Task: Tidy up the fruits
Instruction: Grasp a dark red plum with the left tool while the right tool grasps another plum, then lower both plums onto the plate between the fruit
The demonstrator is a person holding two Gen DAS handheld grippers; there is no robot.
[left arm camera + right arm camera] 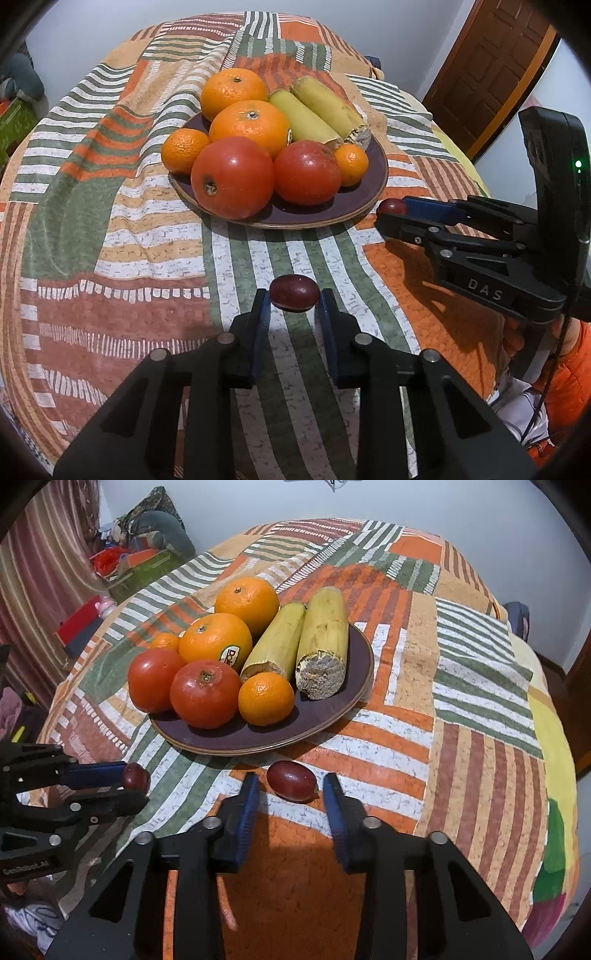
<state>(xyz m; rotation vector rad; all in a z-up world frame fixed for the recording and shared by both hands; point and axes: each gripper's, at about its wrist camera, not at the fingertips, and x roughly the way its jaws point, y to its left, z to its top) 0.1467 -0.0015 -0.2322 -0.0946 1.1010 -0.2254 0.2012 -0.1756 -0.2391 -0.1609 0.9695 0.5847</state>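
Two small dark-red oval grapes (294, 293) (291, 781), soft and slick; I judged gentle mid-body pinches best. Left gripper (293, 301) spread around one, right gripper (291, 788) spread around other.

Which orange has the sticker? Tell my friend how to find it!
Look at the dark purple plate on the striped cloth. Behind the two red tomatoes sits a big orange, beside a yellow stalk. It alone shows a white sticker; no other orange does.
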